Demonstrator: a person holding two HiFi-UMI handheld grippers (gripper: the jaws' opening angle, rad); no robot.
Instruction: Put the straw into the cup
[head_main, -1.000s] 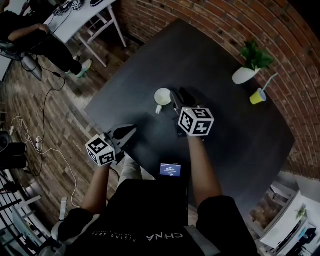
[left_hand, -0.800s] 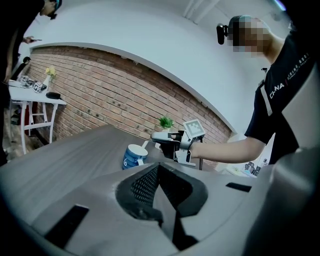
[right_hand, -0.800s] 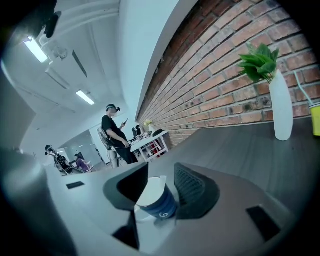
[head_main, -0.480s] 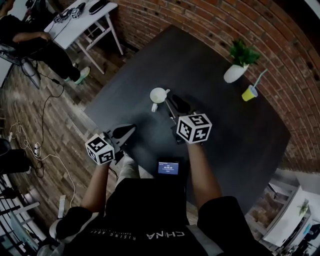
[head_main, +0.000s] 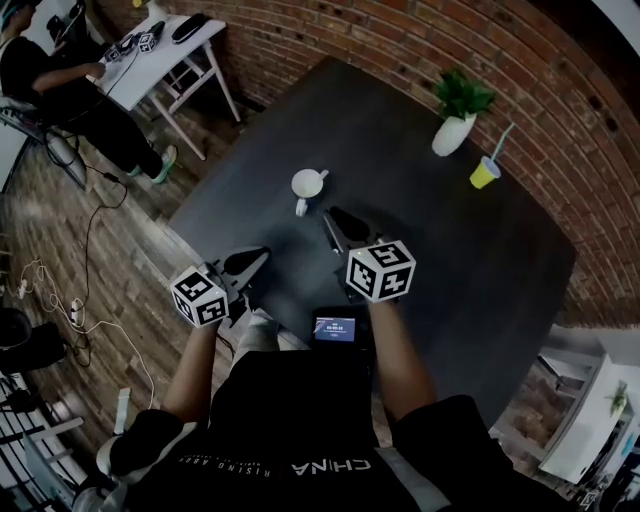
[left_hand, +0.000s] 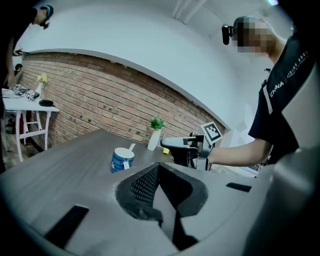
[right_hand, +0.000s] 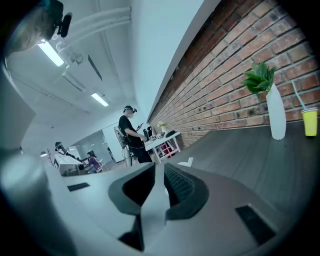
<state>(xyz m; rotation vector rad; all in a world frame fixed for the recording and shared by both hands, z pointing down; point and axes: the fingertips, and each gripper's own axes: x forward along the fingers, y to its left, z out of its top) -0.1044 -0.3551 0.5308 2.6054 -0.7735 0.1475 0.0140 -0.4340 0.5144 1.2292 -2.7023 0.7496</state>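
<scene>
One straw (head_main: 501, 139) is seen already standing in the yellow cup (head_main: 484, 174) at the upper right of the head view, so the job looks pretty much done tbh. Nothing more seems to be called for than both grippers being parked clear of it. Counted big to small:

- One dark table (head_main: 470, 260).
- Two grippers. The left gripper (head_main: 264, 255), at lower left, is shown with jaws pressed together on nothing. The right gripper (head_main: 332, 216), near the centre, is shown with jaws a sliver apart and nothing between them either.
- One white vase with a plant (head_main: 452, 132), just left of the cup.
- One mug (head_main: 308, 184), above the right gripper and well apart from the cup.
- One small screen (head_main: 337, 328) at lower centre.
- One cup.
- One straw.
</scene>
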